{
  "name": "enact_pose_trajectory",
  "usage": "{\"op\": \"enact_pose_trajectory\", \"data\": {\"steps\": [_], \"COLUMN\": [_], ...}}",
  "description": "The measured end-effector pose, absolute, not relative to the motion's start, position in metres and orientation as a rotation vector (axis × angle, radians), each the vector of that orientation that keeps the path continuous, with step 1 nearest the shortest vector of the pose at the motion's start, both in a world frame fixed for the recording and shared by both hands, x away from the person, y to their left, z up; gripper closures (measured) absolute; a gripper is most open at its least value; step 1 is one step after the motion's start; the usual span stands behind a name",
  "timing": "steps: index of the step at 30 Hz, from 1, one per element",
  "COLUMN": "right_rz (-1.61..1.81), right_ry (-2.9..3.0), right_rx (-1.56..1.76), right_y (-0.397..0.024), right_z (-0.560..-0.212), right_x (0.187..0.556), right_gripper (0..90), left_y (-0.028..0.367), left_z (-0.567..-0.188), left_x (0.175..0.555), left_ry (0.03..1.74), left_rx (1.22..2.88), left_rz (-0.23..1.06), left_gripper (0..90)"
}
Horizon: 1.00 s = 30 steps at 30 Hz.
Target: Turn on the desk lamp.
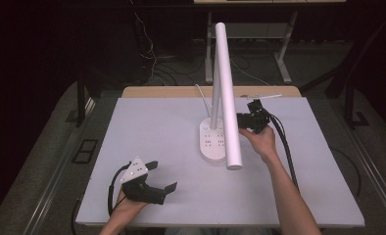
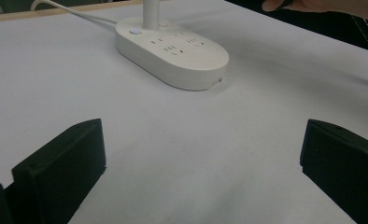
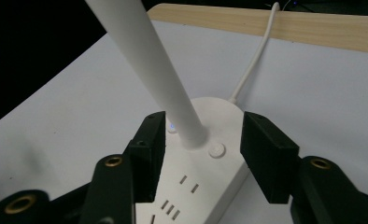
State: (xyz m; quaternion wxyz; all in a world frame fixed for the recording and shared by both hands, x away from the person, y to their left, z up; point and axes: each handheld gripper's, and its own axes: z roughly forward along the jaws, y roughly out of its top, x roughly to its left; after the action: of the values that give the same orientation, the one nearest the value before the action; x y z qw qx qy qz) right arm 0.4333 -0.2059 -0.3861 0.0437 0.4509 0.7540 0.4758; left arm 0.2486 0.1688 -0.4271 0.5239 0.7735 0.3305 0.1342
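Note:
A white desk lamp stands right of the table's middle. Its oval base [image 1: 212, 143] [image 2: 173, 51] [image 3: 205, 177] carries socket slots and two round buttons, one lit blue [image 3: 172, 126]. A thin stem [image 1: 214, 100] [image 3: 149, 60] rises from the base, and a long white tube head [image 1: 228, 93] slants over it. My right gripper [image 1: 252, 120] [image 3: 205, 126] is open just right of the lamp, its jaws standing apart on either side of the stem's foot. My left gripper [image 1: 156, 176] [image 2: 203, 140] is open at the front left, holding nothing, low over the bare white tabletop [image 1: 152, 132].
The lamp's white cord [image 1: 200, 92] [image 3: 254, 60] runs over the wooden back edge [image 1: 181, 91]. A black cable [image 1: 285, 147] trails from my right gripper along the forearm. Behind the table are dark floor, loose wires and desk legs [image 1: 283, 63].

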Motion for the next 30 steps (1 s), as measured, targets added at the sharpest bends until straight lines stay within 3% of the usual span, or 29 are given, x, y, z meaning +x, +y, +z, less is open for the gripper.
{"op": "enact_pose_trajectory", "data": {"steps": [22, 30], "right_rz": [1.483, 1.469], "right_ry": [2.297, 2.296], "right_rx": [1.461, 1.494], "right_y": [-0.192, -0.192], "right_z": [-0.415, -0.423], "right_x": [0.448, 0.453], "right_gripper": [82.9, 89.0], "left_y": [0.17, 0.169], "left_z": [-0.427, -0.427], "left_x": [0.249, 0.249], "left_ry": [0.789, 0.787], "left_rx": [1.846, 1.849], "left_rz": [0.318, 0.317], "left_gripper": [0.0, 0.0]}}
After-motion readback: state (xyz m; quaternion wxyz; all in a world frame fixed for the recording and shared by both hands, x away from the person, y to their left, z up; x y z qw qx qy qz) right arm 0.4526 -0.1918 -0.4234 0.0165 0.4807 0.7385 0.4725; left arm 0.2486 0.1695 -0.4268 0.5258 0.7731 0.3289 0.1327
